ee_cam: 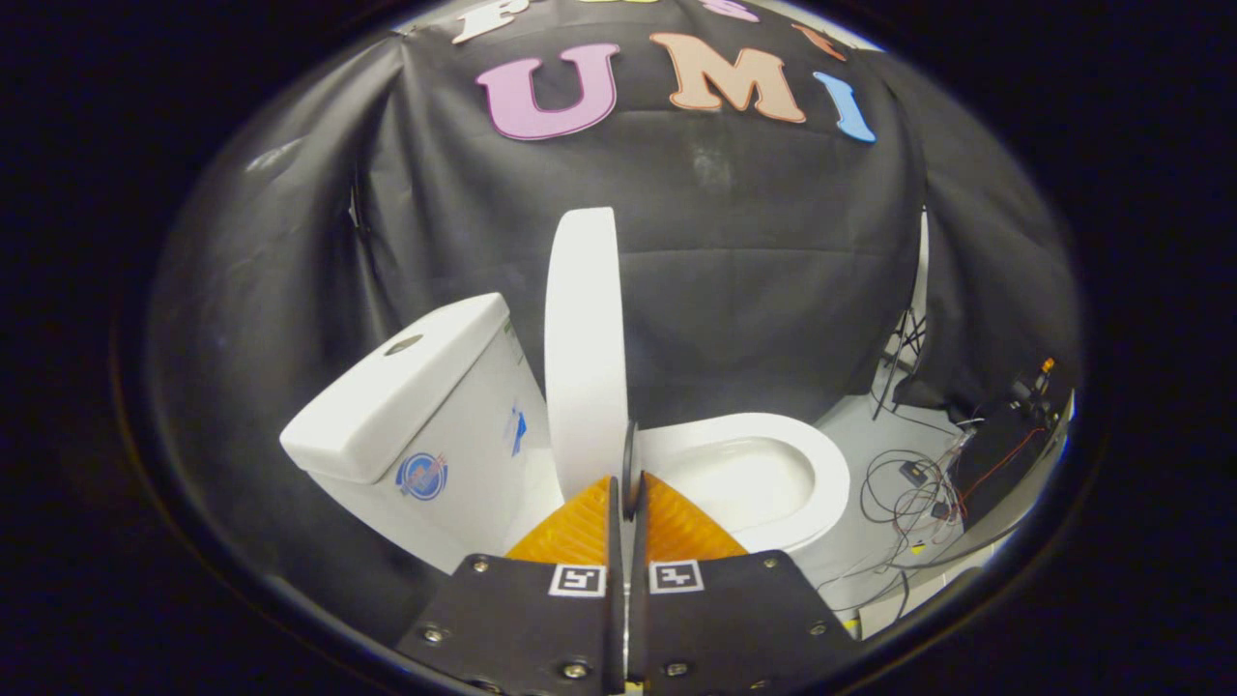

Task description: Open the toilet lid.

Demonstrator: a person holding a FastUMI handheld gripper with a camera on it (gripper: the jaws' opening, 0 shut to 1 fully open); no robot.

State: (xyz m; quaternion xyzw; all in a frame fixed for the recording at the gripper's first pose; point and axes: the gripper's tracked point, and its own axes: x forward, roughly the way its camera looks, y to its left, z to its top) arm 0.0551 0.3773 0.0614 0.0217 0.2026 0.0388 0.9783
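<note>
The white toilet lid (581, 338) stands upright, seen edge-on, between the tank (406, 396) and the open seat ring (817, 454). The bowl (744, 478) lies open to the right of the lid. A thin dark tab (631, 454) sticks out from the lid's lower edge. My gripper (630, 488) is right at that edge, its two fingers pressed together with only the tab between them. The fingertips (580, 527) hide the lid's lowest part.
The tank has a flush button (403, 344) on top and stickers on its side. Loose cables (908, 493) and a dark electronics box (1005, 449) lie on the grey floor to the right of the bowl. The black cloth wall hangs close behind the toilet.
</note>
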